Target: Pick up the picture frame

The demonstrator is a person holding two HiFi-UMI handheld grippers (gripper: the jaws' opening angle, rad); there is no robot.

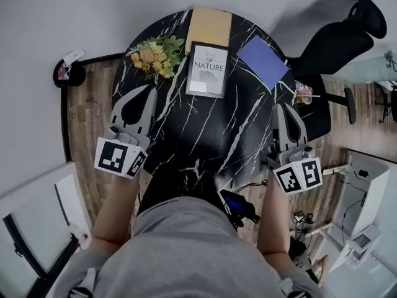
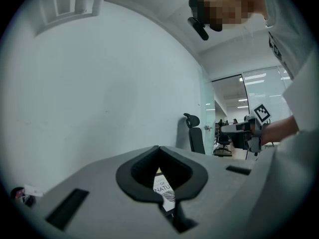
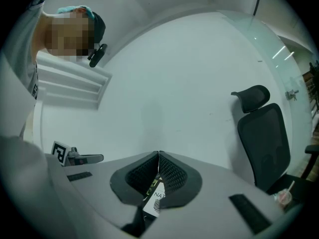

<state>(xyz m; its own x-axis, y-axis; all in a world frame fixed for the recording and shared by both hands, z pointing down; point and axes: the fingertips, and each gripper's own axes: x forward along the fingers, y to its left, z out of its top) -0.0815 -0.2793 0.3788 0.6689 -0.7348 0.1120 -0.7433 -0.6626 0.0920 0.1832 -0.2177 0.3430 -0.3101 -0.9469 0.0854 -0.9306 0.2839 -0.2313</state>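
Note:
The picture frame, white with dark print, lies flat on the far half of the round black marble table. My left gripper hovers over the table's left side, short of the frame and to its left, jaws shut with nothing in them. My right gripper hangs by the table's right edge, also shut and empty. In the left gripper view a strip of the frame shows under the closed jaws. The right gripper view shows the same frame below its closed jaws.
A bunch of yellow flowers lies just left of the frame, close to my left gripper. A tan board sits behind the frame and a blue notebook to its right. A black office chair stands at the right.

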